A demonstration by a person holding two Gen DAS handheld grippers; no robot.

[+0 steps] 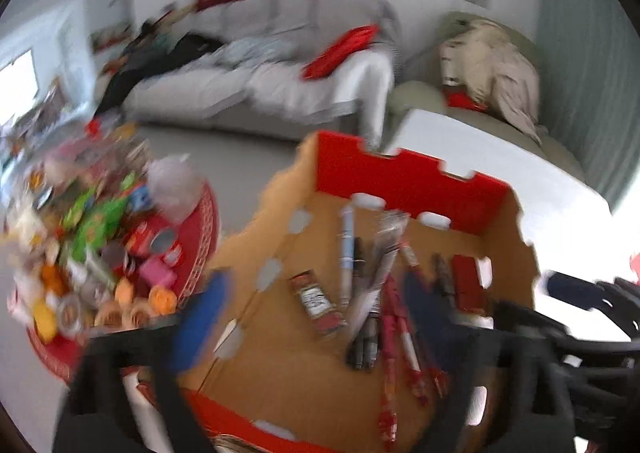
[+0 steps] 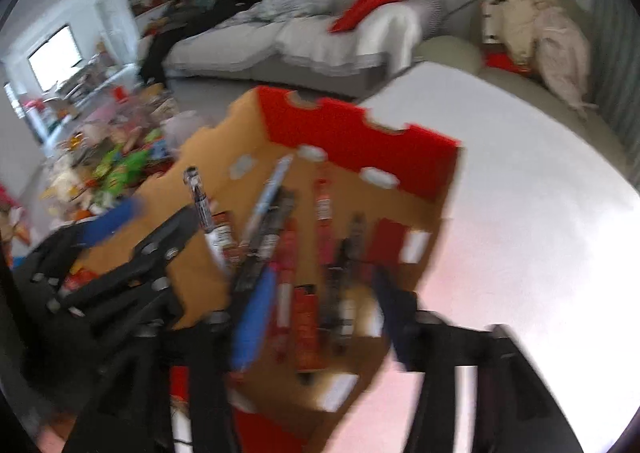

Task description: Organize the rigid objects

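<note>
Living room, sofa [image 2: 304, 29] behind, white table [image 2: 520, 181]. Box [image 1: 404, 177] on it holds pens [image 1: 362, 285] loose on its floor. Left gripper [image 1: 308, 301] and right gripper [image 2: 320, 317] hover spread, empty. Risk: frames blurred; a fast reach could clip the box wall.

There is one cardboard box [image 1: 280, 365] with red sides. It sits on one white desk [image 1: 500, 157]. Inside the box lie many pens and markers [image 1: 362, 289]. They are blurry, so the count is rough: about ten. One small red packet [image 1: 466, 283] lies in the box too. Two grippers show, the left gripper [image 1: 308, 305] and the right gripper [image 2: 320, 305]. Each one has two blue fingers [image 1: 200, 317]. There is one grey sofa [image 1: 288, 53] with two red cushions [image 1: 340, 51].
</note>
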